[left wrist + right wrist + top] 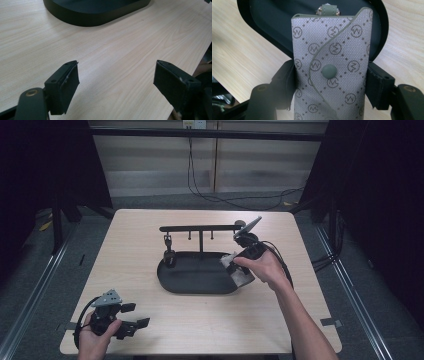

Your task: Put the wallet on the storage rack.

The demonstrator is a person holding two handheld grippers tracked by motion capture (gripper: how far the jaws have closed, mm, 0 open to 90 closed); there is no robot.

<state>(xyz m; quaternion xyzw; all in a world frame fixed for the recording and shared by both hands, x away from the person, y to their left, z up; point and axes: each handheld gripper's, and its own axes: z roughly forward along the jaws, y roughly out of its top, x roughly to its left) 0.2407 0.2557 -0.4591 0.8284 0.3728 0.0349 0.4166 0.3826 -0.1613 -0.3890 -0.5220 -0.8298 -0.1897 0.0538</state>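
A grey key pouch (332, 45) with a circle-logo pattern and a round snap button is clamped between the two black jaws of my right gripper (330, 75). In the high view, the right gripper (235, 265) holds the pouch (242, 279) over the right end of a black oval tray (195, 285). A black stand with a hook bar (200, 227) rises from the tray's back. A small dark item (169, 256) hangs from its left hook. My left gripper (137, 315) rests at the table's front left corner, its jaws wide apart with nothing between them (116, 77).
The light wooden table (130, 250) has bare room left of and in front of the tray (95, 15). Dark curtains flank both sides. Cables run along the floor behind the table, and one trails from the right gripper.
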